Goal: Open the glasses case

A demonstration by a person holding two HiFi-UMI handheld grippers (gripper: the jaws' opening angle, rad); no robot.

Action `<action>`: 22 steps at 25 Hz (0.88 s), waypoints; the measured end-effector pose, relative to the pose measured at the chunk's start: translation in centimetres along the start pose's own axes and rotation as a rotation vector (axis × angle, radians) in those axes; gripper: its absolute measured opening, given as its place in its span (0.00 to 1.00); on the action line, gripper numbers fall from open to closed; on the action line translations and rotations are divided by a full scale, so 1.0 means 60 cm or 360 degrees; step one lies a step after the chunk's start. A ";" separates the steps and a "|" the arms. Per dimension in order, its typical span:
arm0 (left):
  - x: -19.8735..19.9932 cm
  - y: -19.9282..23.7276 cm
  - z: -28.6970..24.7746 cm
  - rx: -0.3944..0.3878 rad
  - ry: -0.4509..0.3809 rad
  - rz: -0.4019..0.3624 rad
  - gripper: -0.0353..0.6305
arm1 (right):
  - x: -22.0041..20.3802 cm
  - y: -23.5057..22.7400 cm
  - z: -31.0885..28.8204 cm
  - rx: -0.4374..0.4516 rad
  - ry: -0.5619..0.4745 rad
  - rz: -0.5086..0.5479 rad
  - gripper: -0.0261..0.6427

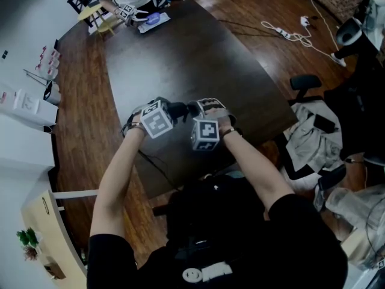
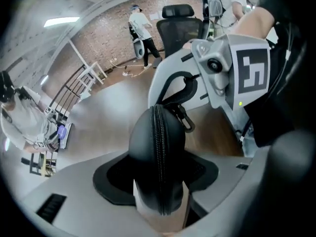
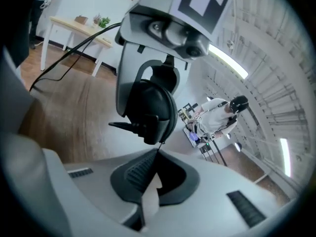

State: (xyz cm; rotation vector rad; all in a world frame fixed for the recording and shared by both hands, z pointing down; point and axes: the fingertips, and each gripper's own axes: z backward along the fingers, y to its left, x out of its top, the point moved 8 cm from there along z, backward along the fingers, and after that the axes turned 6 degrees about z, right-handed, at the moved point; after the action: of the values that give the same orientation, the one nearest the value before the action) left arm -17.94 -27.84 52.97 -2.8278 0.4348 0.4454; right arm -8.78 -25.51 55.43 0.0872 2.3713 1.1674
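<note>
The head view is dim, its broad dark brown wooden table showing only dull grey sheen. Both gripper views are brighter: long white ceiling strip lights glow at ten o'clock in the left, two to four o'clock in the right, softly sheening the black zipped oval glasses case. Their fisheye rims bend, blur and blacken.

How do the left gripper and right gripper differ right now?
The left gripper has its jaws wide, pressed on the sides of the black glasses case; the right gripper has its jaws shut together, apparently pinching the thin zipper pull. The left gripper carries the case; the right gripper only meets its end. Both work one case.
</note>
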 end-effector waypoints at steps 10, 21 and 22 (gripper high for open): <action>0.026 0.000 -0.001 -0.0190 -0.0329 0.0451 0.44 | -0.051 -0.022 -0.004 0.0171 -0.0124 -0.0729 0.05; 0.029 0.039 -0.014 -0.0137 -0.0763 0.1092 0.44 | -0.119 -0.089 0.025 0.0378 -0.0735 -0.2316 0.42; 0.037 0.036 -0.017 -0.0090 -0.0777 0.1097 0.44 | -0.109 -0.097 0.028 0.0401 -0.0820 -0.2400 0.44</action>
State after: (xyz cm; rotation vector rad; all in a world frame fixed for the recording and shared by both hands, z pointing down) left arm -16.34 -30.66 52.73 -2.4109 1.2844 1.2461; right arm -1.37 -29.71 52.81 -0.9926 1.3930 0.0558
